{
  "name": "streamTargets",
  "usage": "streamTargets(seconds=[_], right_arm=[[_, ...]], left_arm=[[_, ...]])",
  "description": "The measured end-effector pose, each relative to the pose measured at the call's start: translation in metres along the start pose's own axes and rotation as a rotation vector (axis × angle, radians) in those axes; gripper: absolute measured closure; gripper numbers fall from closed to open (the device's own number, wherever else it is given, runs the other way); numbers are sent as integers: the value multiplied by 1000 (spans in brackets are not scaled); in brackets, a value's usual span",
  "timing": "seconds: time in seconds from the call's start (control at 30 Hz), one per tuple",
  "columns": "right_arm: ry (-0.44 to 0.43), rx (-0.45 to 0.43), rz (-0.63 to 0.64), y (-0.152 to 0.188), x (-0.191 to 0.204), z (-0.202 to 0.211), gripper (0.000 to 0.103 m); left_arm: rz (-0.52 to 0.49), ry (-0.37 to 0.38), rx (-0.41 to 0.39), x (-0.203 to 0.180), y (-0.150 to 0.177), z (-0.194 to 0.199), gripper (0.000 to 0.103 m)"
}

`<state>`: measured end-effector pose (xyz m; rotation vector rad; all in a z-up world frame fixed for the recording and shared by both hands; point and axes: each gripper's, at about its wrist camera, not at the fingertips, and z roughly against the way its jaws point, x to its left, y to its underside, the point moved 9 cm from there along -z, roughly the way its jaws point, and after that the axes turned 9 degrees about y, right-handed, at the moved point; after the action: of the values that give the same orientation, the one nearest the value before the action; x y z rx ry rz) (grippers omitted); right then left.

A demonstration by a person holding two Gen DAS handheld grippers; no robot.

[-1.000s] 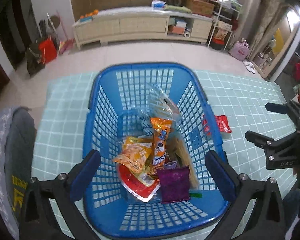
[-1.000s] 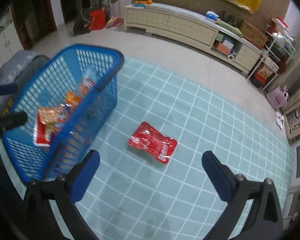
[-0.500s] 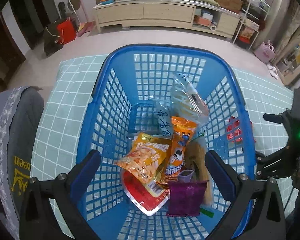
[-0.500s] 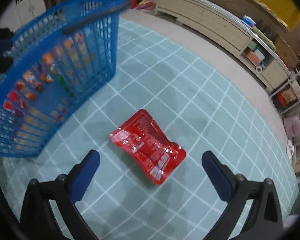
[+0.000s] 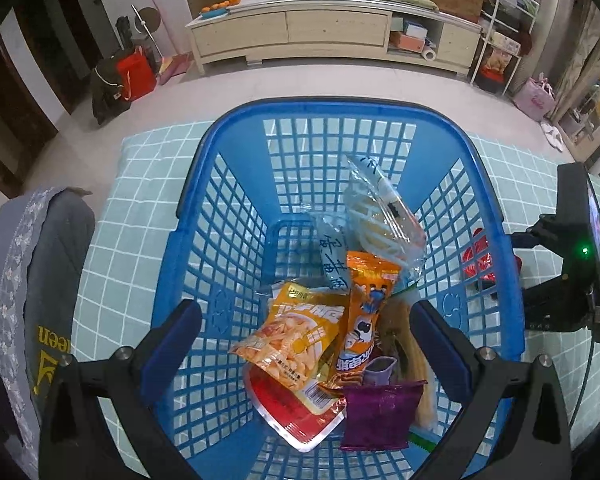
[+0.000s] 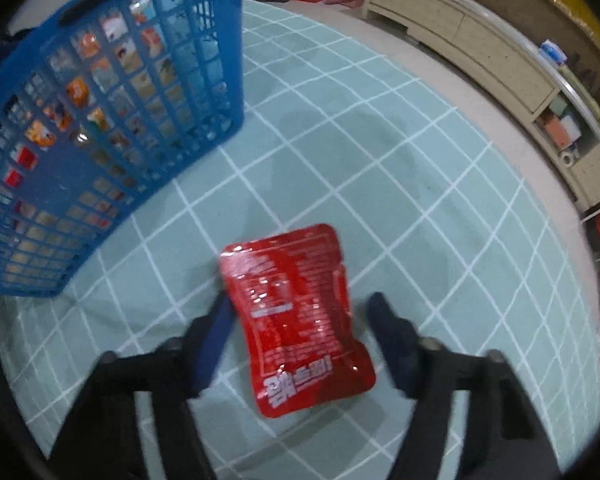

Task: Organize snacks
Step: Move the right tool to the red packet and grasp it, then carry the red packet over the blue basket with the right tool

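Sitting on a teal checked mat [image 6: 400,168], one blue basket [image 5: 236,216] holds a loose heap of snacks under the left gripper [image 5: 306,334]. Counted from the left wrist view, the heap has seven packets that can be told apart: a yellow-orange bag [image 5: 296,338] on top, a tall orange pack [image 5: 366,312] leaning just beside it, a red-and-white pouch [image 5: 296,420] under both, a purple packet [image 5: 382,416] nearest the camera, a tan bag [image 5: 400,332] by the right finger, and two clear bags, one with blue writing [image 5: 332,252] and one holding pale biscuits [image 5: 380,216], propped toward the far wall. More may lie hidden beneath.

The left gripper hangs over the basket's near end with its jaws wide apart and nothing between them; the heap lies below and between its fingers [image 5: 172,334].

Outside the basket lies one red pouch [image 6: 296,308], flat on the mat, to the right of the basket. The right gripper [image 6: 300,312] points steeply down at it, and its jaws are closing with the pouch between them. The left finger [image 6: 216,332] is at the pouch's edge; the right finger [image 6: 392,332] stands a little apart from it. Through the basket's right wall, the left wrist view shows the same pouch beside the right gripper's body.
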<state>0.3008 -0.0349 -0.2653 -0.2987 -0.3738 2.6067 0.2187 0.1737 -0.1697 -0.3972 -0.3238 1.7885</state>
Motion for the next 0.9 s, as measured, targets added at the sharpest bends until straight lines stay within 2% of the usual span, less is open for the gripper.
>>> streamTargets(seconds=[0.07, 0.1, 0.2, 0.47, 0.9], right_arm=[[8, -6, 1, 1, -1, 4, 59], [15, -5, -7, 3, -1, 6, 68], [36, -9, -28, 9, 2, 16, 73], [76, -38, -67, 21, 13, 56, 74], [108, -148, -117, -2, 33, 154, 74]], left_arm=[[2, 6, -4, -1, 0, 1, 0], [4, 9, -5, 0, 0, 1, 0], [9, 20, -13, 0, 3, 5, 0], [3, 63, -36, -1, 13, 24, 0], [-18, 109, -97, 5, 35, 71, 0]])
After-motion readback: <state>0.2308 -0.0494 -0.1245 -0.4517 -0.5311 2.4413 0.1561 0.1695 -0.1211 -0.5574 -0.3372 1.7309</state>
